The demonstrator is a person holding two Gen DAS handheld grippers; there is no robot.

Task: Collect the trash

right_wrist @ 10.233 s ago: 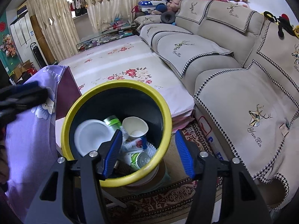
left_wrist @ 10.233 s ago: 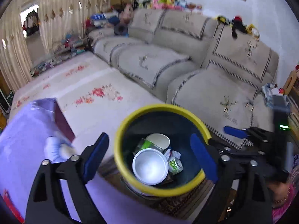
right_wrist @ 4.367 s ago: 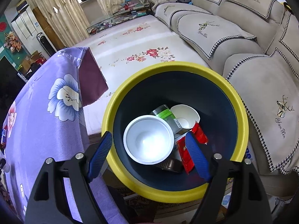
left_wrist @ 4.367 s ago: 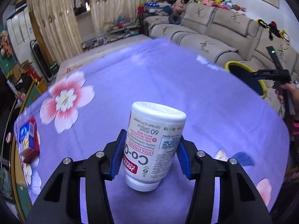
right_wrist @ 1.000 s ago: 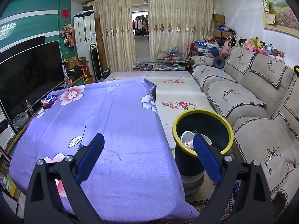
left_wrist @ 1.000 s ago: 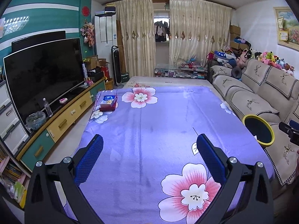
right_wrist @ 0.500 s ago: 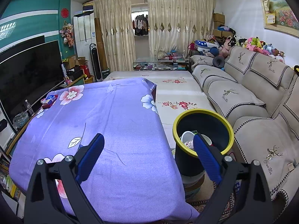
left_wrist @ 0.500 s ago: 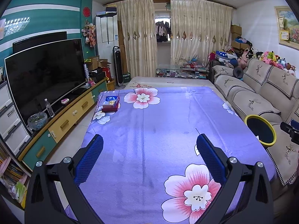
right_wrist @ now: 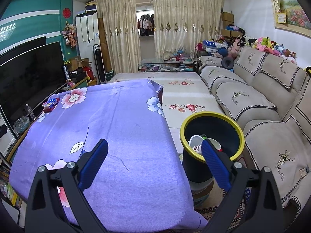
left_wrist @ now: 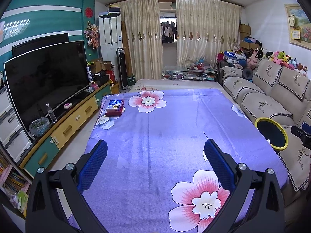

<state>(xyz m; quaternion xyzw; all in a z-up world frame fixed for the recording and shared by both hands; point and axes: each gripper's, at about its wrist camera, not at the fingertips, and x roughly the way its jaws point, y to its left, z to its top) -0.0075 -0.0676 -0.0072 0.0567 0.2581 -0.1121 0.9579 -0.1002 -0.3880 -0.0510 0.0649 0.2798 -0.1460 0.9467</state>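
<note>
Hovering wide open and empty, both grippers, left gripper and right gripper, seem finished; the bin holds trash, the boxes possibly next.

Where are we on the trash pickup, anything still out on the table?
Mostly done: cups and a labelled bottle lie in the yellow-rimmed bin. Left claw and right claw are open, empty. Only the boxes at the purple tablecloth's far corner remain.
</note>
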